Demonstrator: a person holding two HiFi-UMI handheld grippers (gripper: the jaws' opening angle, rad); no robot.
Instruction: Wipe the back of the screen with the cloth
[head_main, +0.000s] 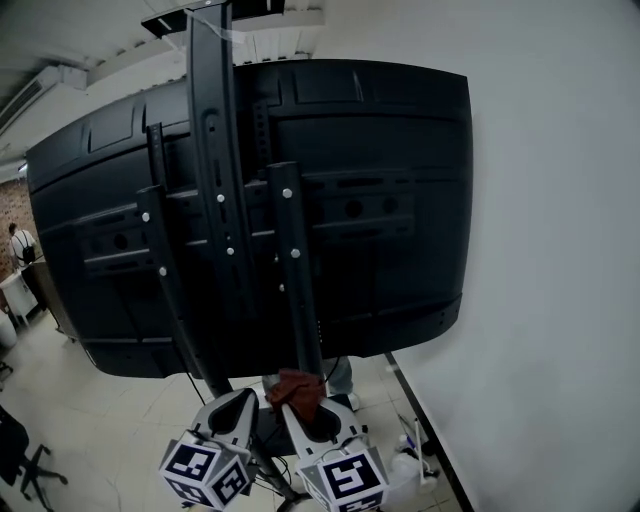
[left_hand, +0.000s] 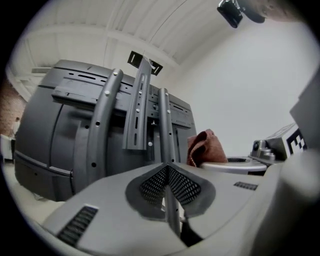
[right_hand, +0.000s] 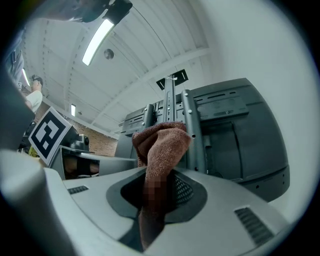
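Below the dark back of the screen (head_main: 400, 200), the right gripper (head_main: 308, 408) has its jaws clamped on the bunched cloth (head_main: 297, 386), tuft pointing up (ready, I judge, to press against the panel). The left gripper (head_main: 238, 408) just beside it has its jaws together, empty.
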